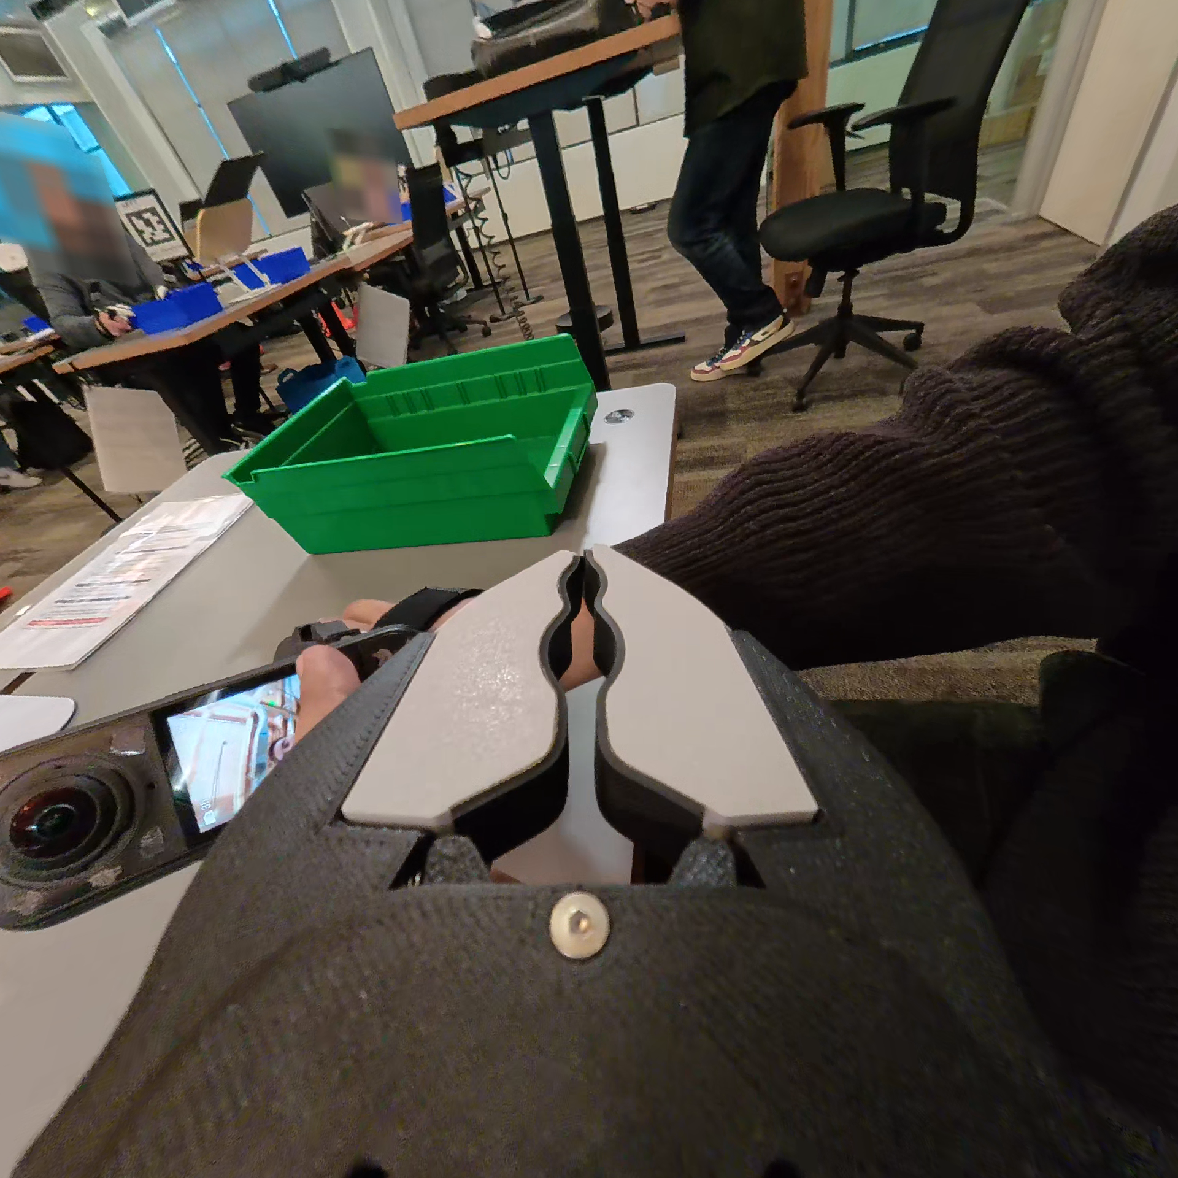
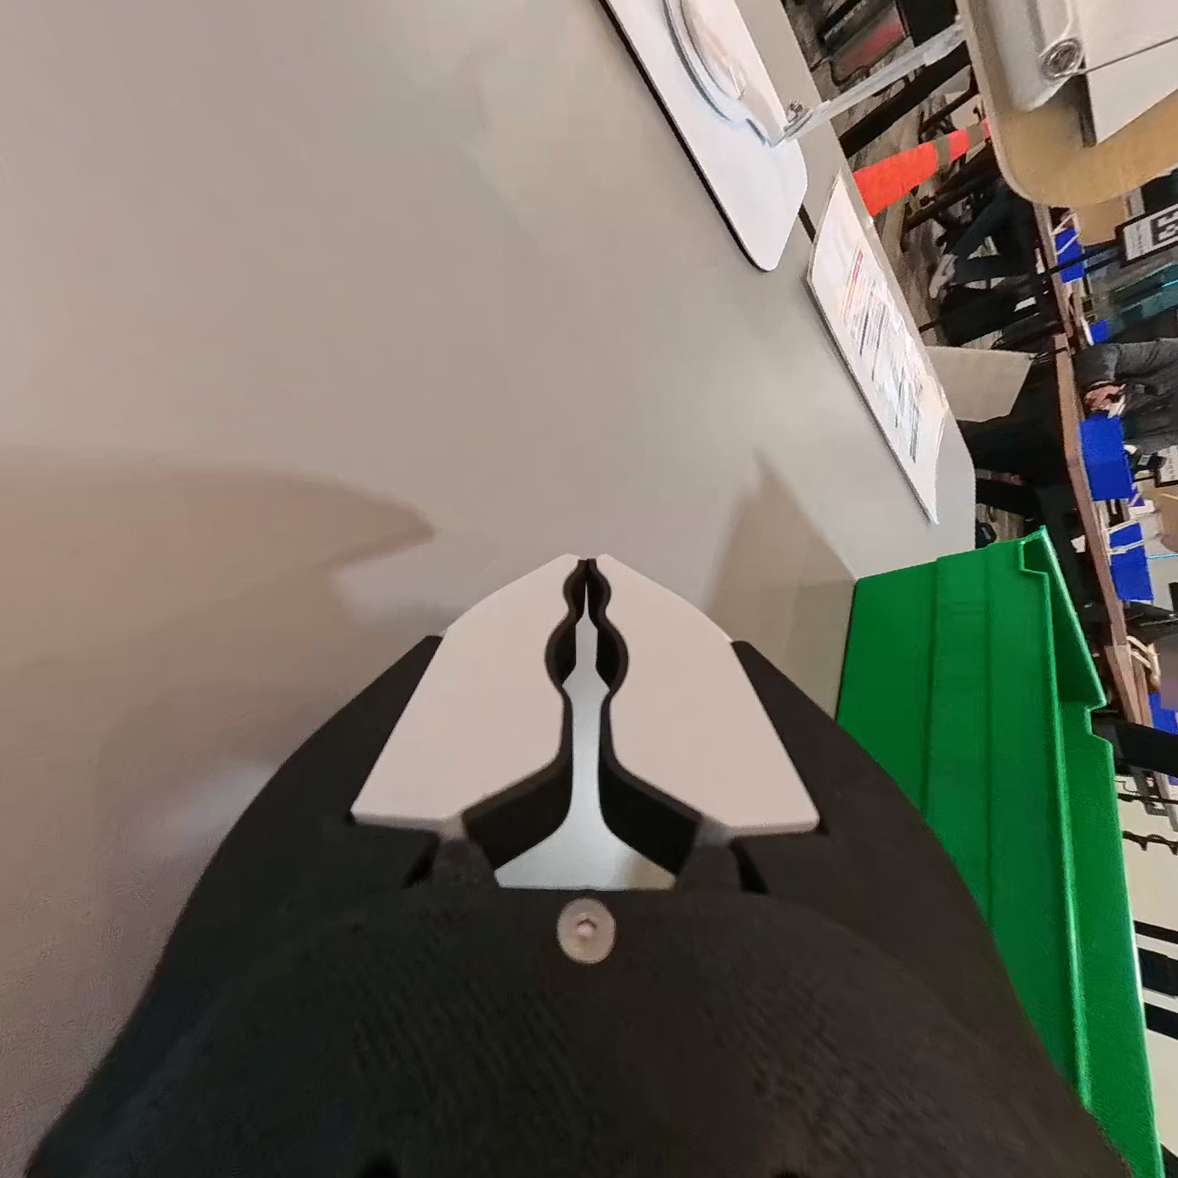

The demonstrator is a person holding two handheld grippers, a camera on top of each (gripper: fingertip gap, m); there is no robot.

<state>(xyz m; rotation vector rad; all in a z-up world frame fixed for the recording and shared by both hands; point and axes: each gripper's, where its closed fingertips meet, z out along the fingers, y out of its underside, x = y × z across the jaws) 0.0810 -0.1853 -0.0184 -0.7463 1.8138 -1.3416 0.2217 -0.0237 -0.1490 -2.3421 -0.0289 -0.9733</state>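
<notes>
Over the grey table (image 2: 319,287), both the left gripper (image 1: 584,558) and right gripper (image 2: 585,561) are pressed together on nothing, near an empty green bin (image 1: 421,459).

Matt grey pads on rough, woven-textured black plastic of the left gripper (image 1: 584,561), tips closed. Same finish on the right gripper (image 2: 586,564), tips closed. Glossy green plastic bin (image 1: 408,484), centre. Smooth matt grey table (image 2: 319,255). Ribbed dark knit sleeve (image 1: 892,510), right. Shiny laminated sheet (image 1: 121,574), left.
</notes>
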